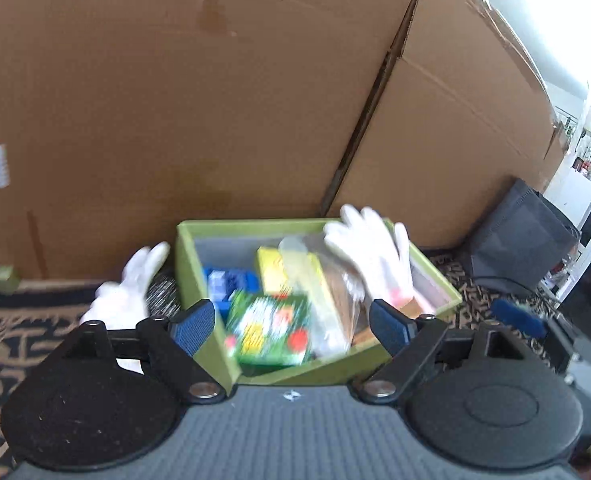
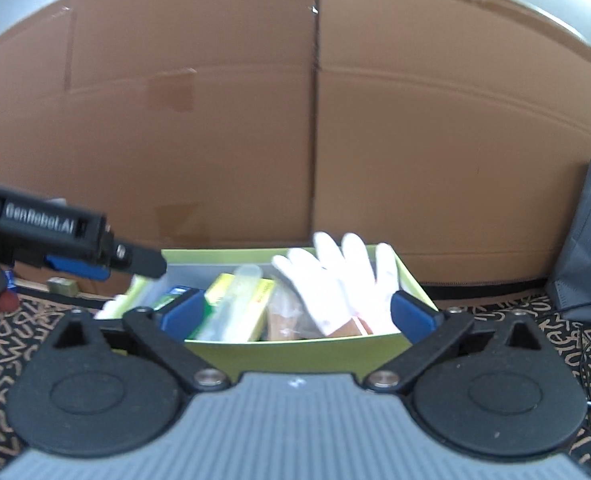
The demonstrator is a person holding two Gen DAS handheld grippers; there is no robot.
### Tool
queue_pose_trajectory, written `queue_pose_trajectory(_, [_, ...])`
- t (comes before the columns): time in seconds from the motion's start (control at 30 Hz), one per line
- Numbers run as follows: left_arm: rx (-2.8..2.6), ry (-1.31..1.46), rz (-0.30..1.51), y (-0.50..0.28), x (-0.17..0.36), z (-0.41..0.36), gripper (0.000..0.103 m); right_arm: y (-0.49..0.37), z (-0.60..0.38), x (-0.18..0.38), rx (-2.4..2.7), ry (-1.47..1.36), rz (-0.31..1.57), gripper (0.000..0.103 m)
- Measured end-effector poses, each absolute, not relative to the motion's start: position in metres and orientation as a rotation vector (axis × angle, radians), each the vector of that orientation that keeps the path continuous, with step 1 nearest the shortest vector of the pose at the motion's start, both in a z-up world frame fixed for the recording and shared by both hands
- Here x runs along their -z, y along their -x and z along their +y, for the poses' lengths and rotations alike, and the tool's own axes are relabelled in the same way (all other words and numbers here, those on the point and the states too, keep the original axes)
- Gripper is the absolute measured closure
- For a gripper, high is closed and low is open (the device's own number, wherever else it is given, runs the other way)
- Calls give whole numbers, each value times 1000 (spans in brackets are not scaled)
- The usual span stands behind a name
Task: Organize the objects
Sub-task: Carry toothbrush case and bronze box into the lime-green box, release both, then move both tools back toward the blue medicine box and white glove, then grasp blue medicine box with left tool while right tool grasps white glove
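A green box sits on the patterned rug against big cardboard cartons; it also shows in the right wrist view. Inside lie a green packet with red and yellow print, a yellow box, a blue item, a clear bag and a white glove draped over the right side. Another white glove lies outside, left of the box. My left gripper is open and empty above the box's near part. My right gripper is open and empty at the box's front wall.
Large cardboard cartons wall off the back. A dark grey bag stands at the right. The left gripper's body crosses the right wrist view's left side. A small olive item lies by the carton's foot.
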State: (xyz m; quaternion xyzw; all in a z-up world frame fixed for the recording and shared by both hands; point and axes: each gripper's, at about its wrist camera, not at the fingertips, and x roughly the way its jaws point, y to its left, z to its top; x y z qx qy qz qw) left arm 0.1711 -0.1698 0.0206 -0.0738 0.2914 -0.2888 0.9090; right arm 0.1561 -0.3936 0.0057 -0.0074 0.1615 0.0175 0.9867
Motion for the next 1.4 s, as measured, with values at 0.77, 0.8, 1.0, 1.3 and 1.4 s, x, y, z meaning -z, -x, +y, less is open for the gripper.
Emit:
queue_pose_trajectory(0.77, [292,220,677,-114,29,31,15,-121,-214,30,-379,124,409,18])
queue_pose_trajectory(0.8, [275,224,680,-117,29,37,15,-125,-208,32,-382,121,417,19])
queue_pose_trajectory(1.0, [124,253,699,-150,29,81,15,-159,-171,47,-356,131,483,29])
queue_pose_trajectory(1.3, [-159,309,713,-256,31,112,15,-192,-150,73,-330,126,559,29])
queue_pose_trajectory(1.4, [-215,327,728,-286,38,116,15,-197,-148,76,-315,144,563,29])
